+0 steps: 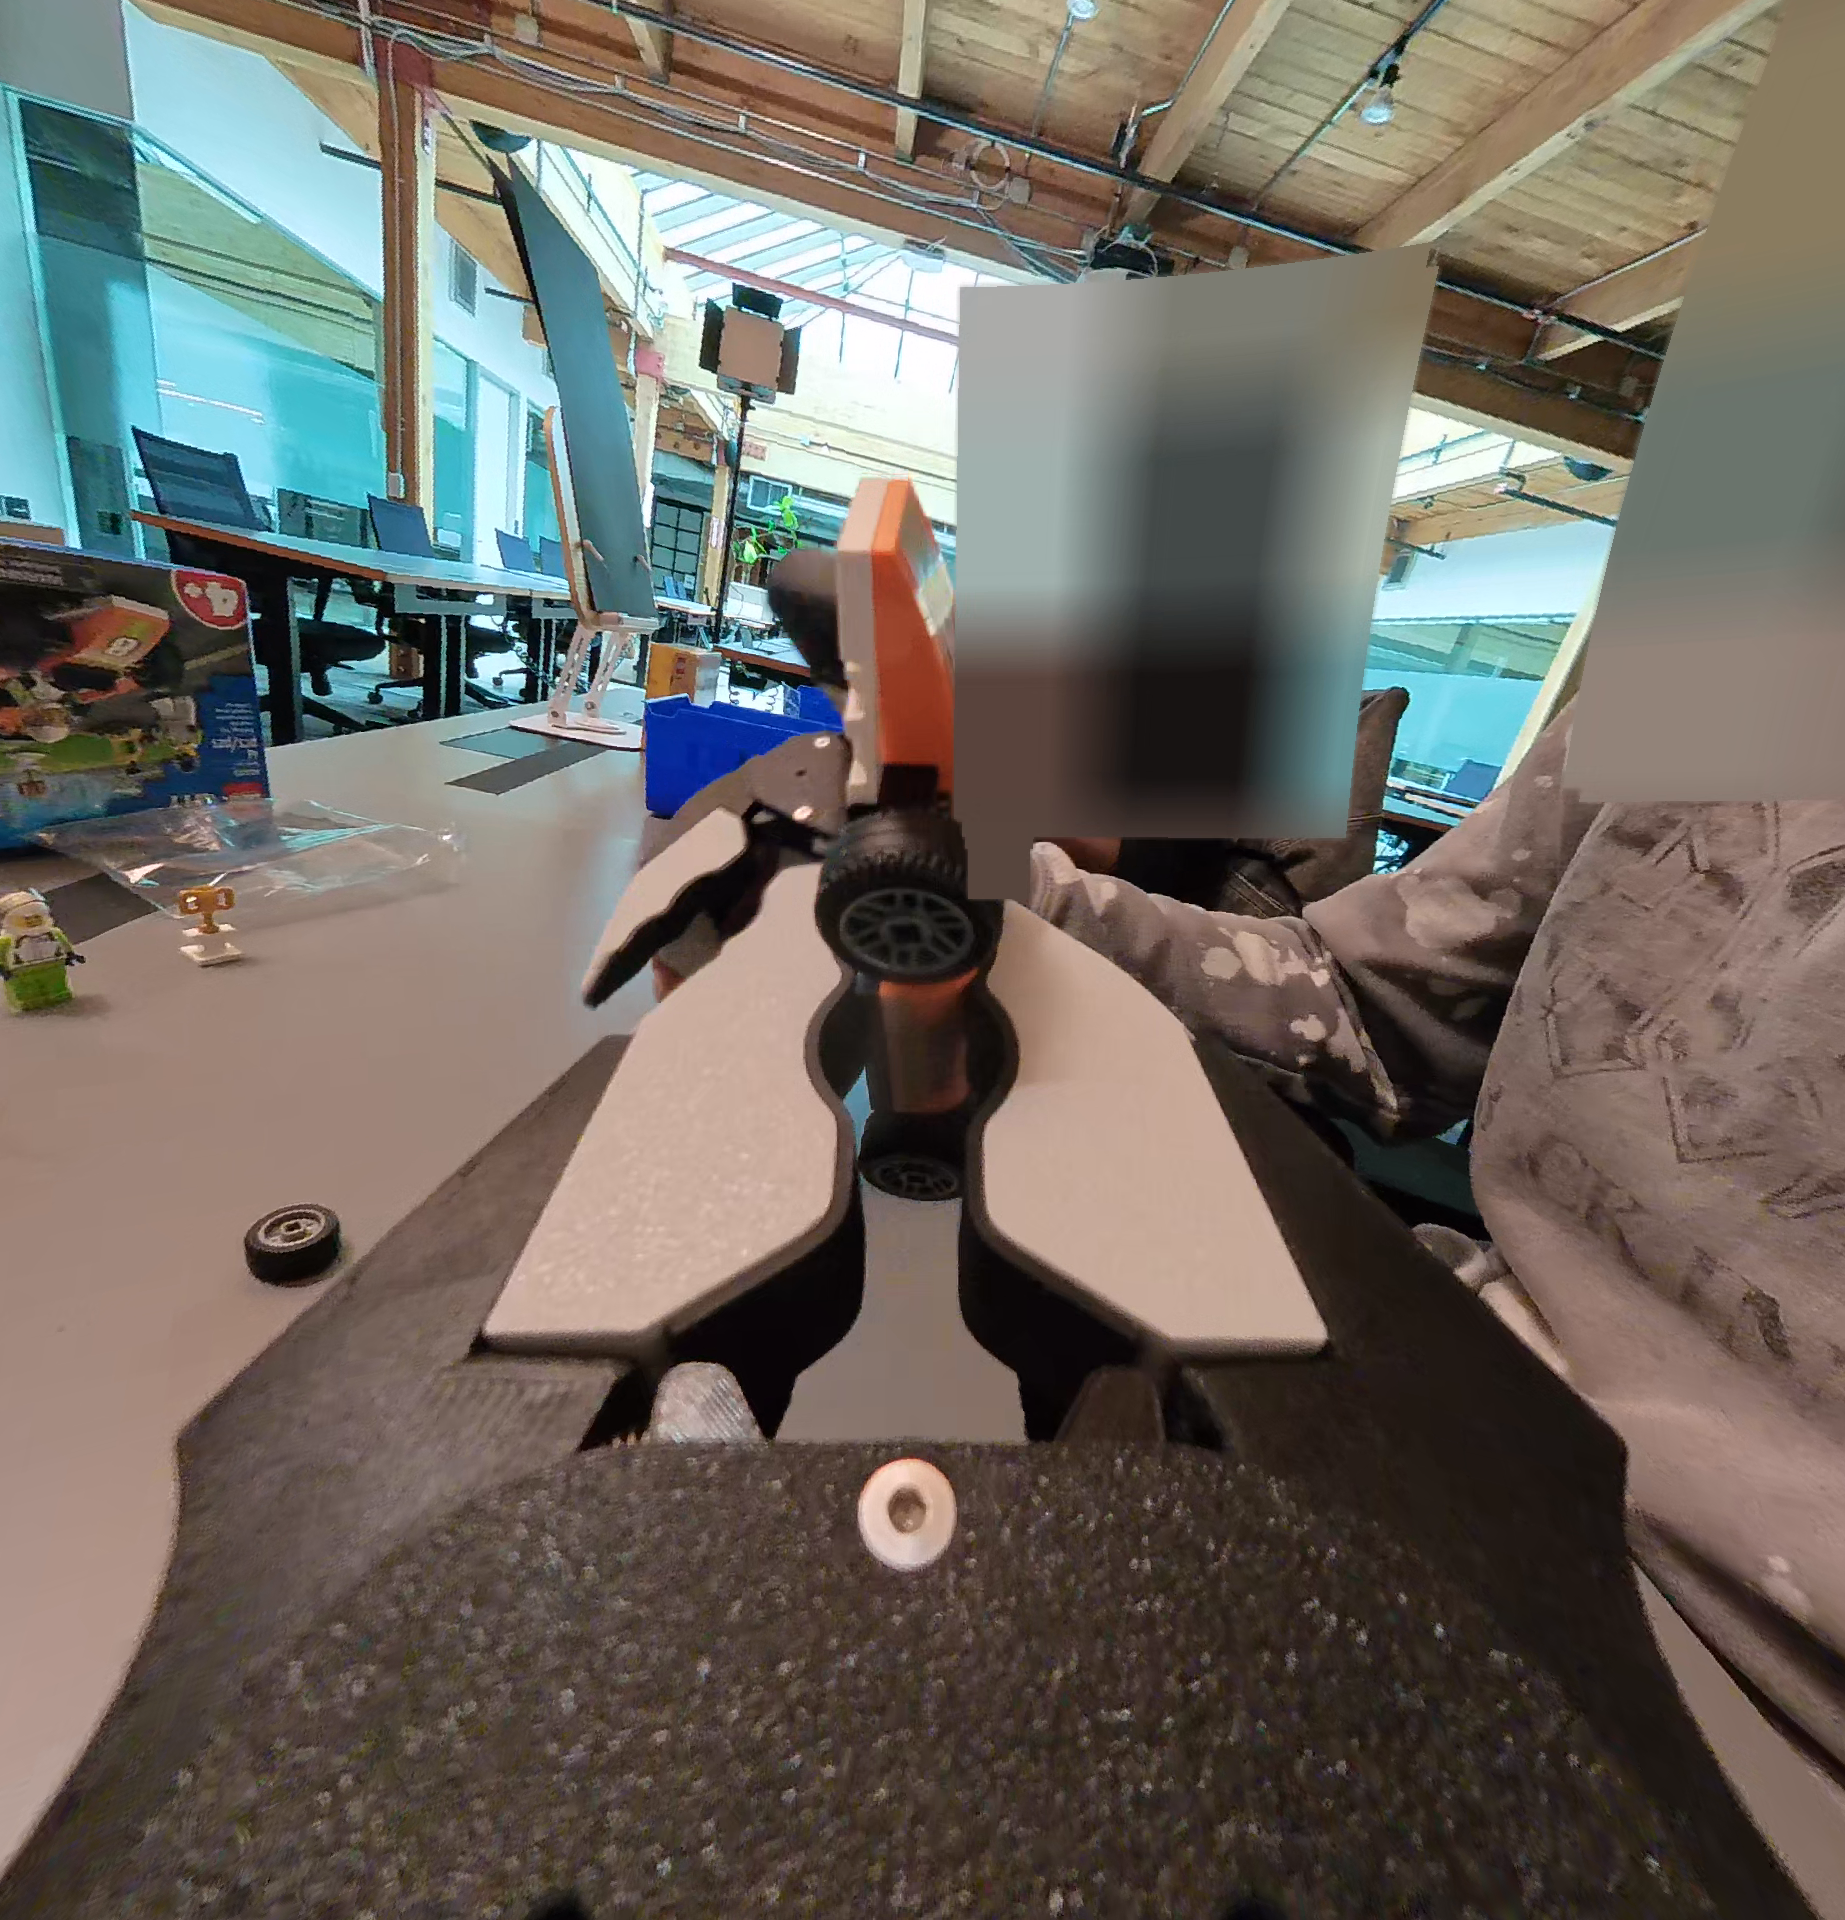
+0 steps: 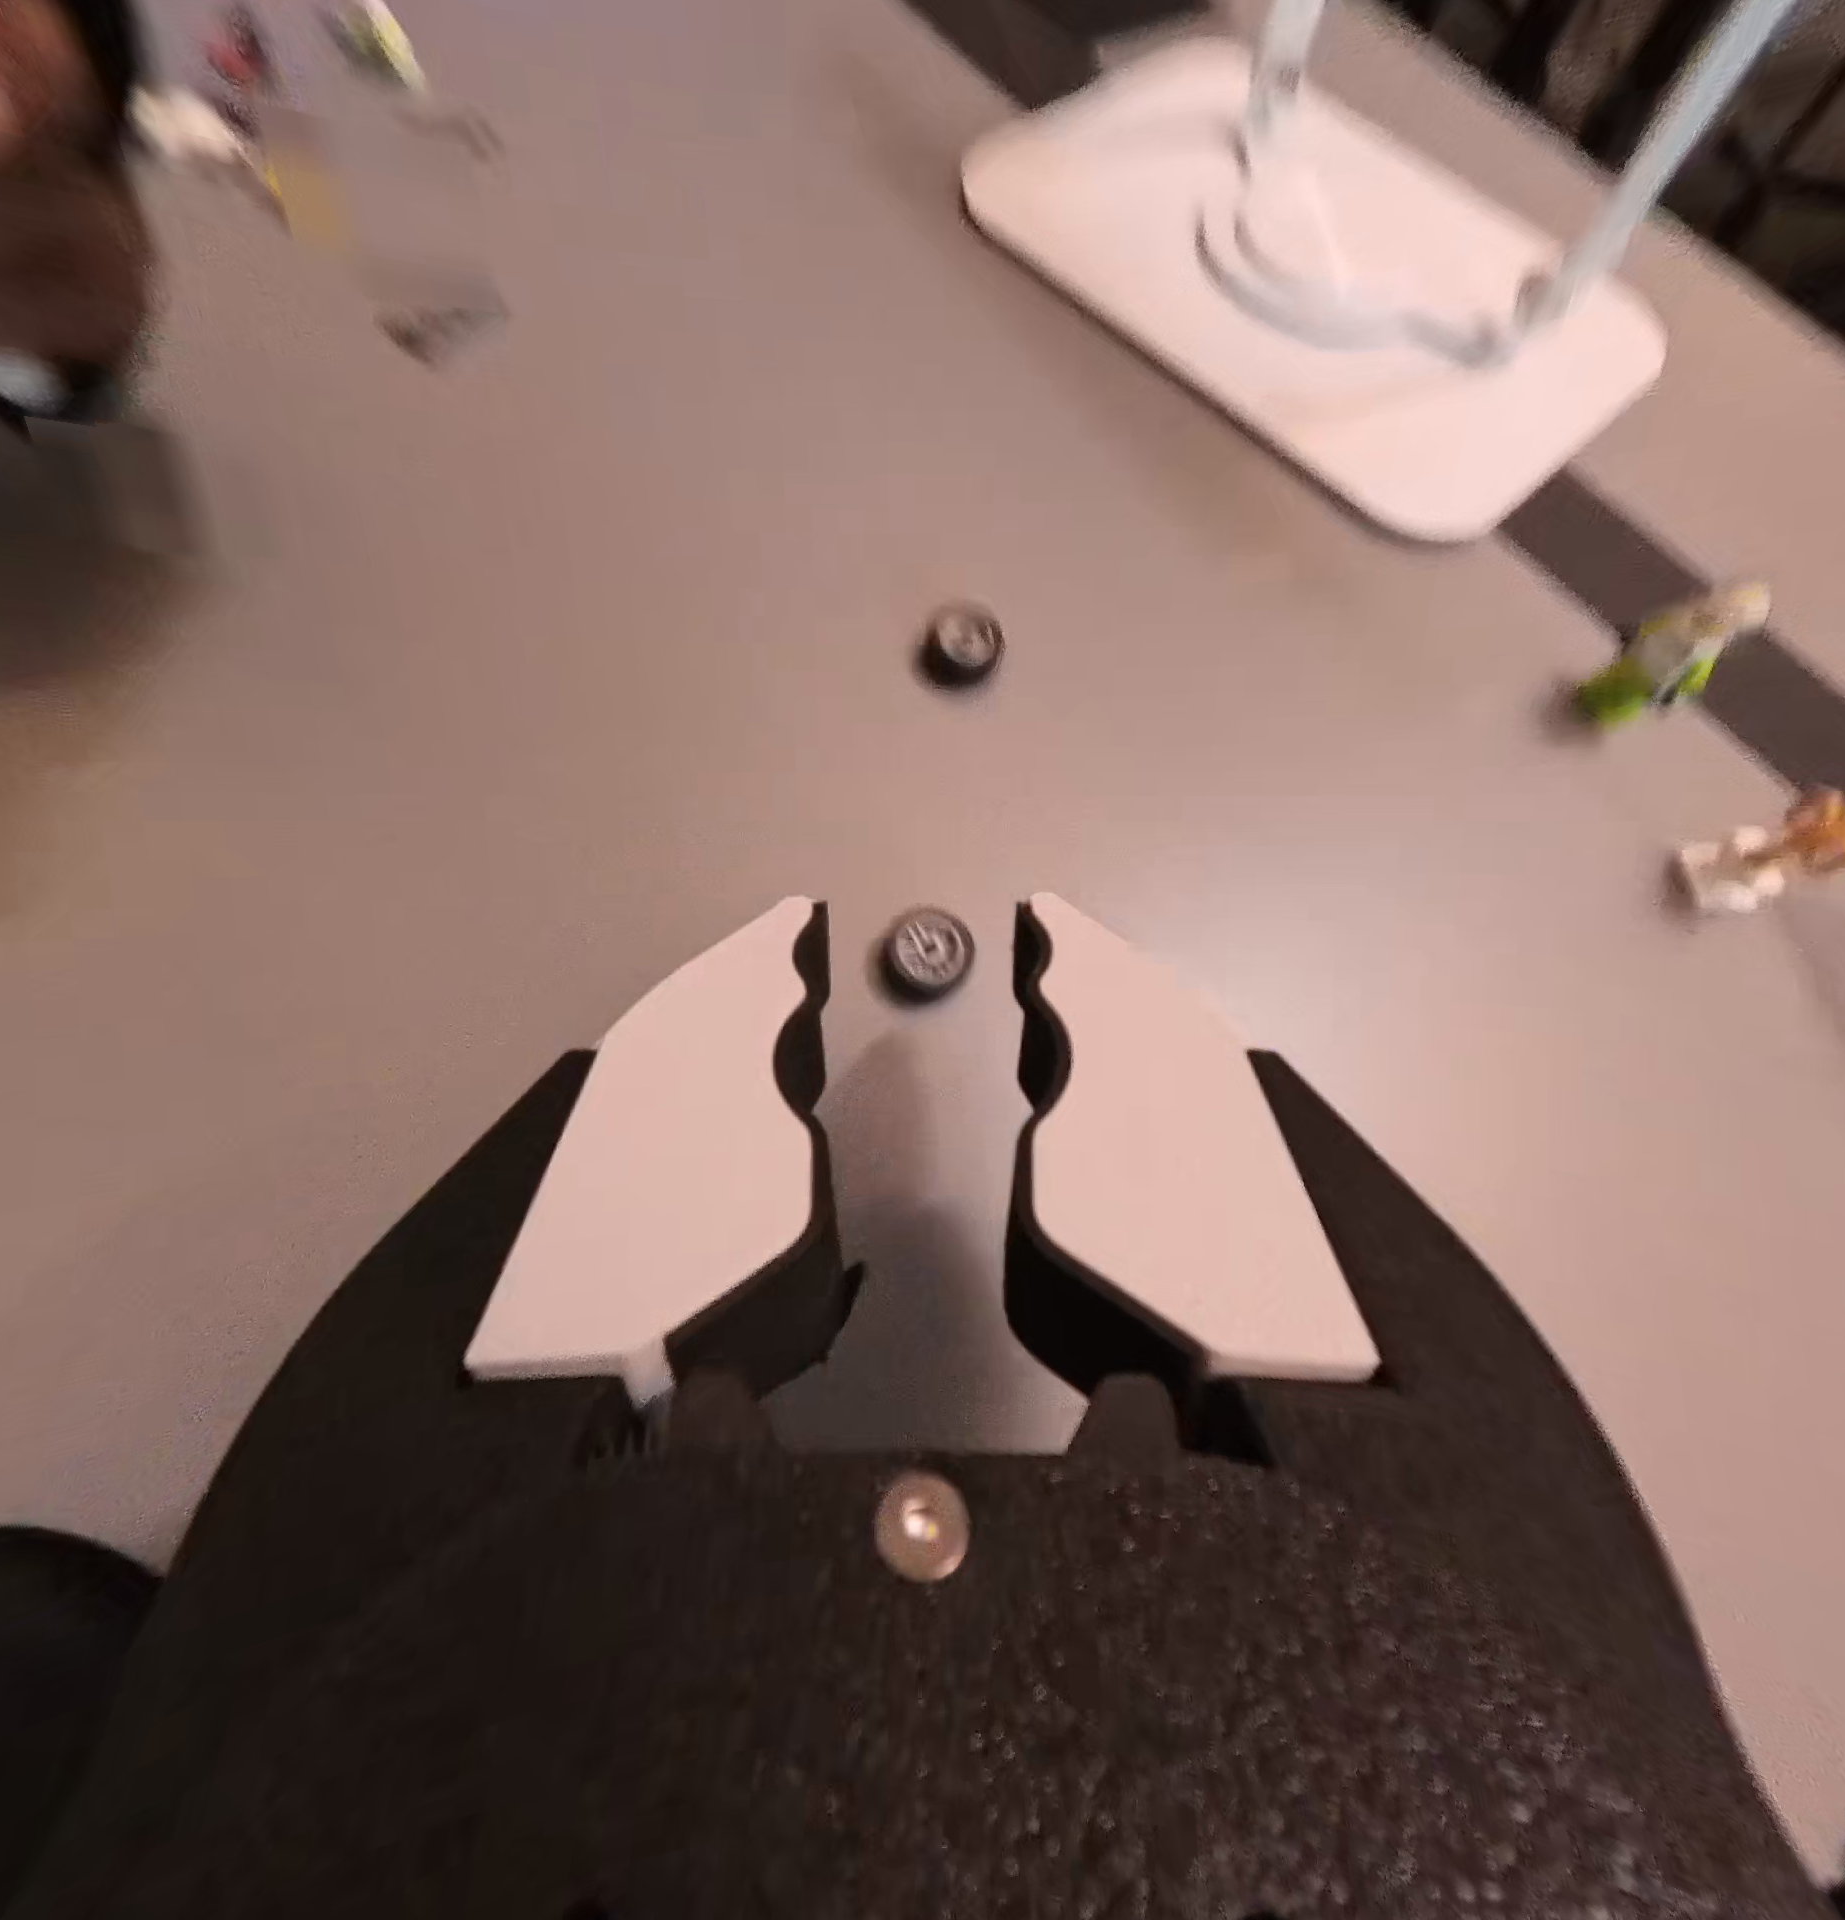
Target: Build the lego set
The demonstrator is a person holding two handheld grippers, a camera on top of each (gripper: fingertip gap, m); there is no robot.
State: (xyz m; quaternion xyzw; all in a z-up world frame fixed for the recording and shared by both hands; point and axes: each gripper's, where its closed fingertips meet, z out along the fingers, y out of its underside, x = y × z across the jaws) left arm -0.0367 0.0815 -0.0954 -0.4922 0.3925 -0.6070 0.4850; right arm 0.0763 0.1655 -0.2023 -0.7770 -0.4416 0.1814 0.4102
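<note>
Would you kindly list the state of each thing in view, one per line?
Left tongs: shut on the orange car.
Orange car: held nose-up, off the table.
Right tongs: open around the near wheel.
Near wheel: flat on the table.
Far wheel: flat on the table.
Minifigure: standing upright.

The left wrist camera sat just behind the left claw [image 1: 913,997] and looked forward, low and nearly level over the flat grey table [image 1: 398,1049]. It was tipped up enough to show the wooden ceiling. The orange and black toy car [image 1: 902,727] was very close to the lens.

The right wrist camera sat behind the right claw [image 2: 923,925] and looked steeply down at the table from close above. Its picture was blurry.

Both cameras saw the same table, the small green toy figure [image 1: 33,951] [image 2: 1666,655], the tiny gold trophy [image 1: 207,920] [image 2: 1791,847] and a small loose black wheel [image 1: 292,1242] [image 2: 962,644].
</note>
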